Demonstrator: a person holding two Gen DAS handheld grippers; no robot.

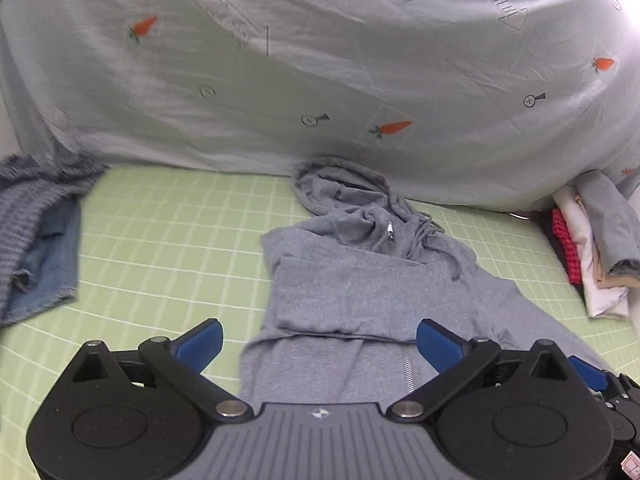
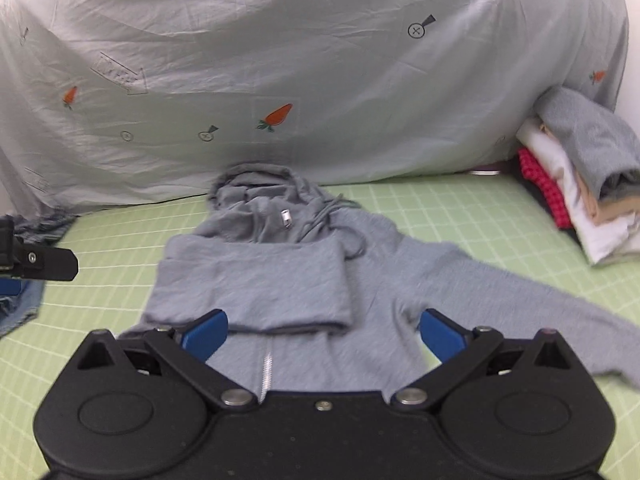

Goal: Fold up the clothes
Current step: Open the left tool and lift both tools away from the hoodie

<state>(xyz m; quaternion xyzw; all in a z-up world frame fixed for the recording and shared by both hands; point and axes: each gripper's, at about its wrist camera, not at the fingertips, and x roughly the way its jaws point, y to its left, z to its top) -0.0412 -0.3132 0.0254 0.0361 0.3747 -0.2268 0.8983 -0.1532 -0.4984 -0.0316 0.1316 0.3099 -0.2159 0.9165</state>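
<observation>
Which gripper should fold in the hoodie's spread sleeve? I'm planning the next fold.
Right gripper, probably: the unfolded sleeve trails off to its side of the hoodie, and it is open.

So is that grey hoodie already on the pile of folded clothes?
No, the grey hoodie lies spread on the green mat, apart from the folded pile.

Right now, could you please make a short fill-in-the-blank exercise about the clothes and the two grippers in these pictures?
1. The grey hoodie lies on a green mat with a pattern of white ____.
2. The jaws of both the left gripper and the right gripper stand ____.
3. The sheet behind the hoodie has orange ____ printed on it.
4. In the folded pile, the top garment is ____.

Missing words: squares; open; carrots; grey
</observation>
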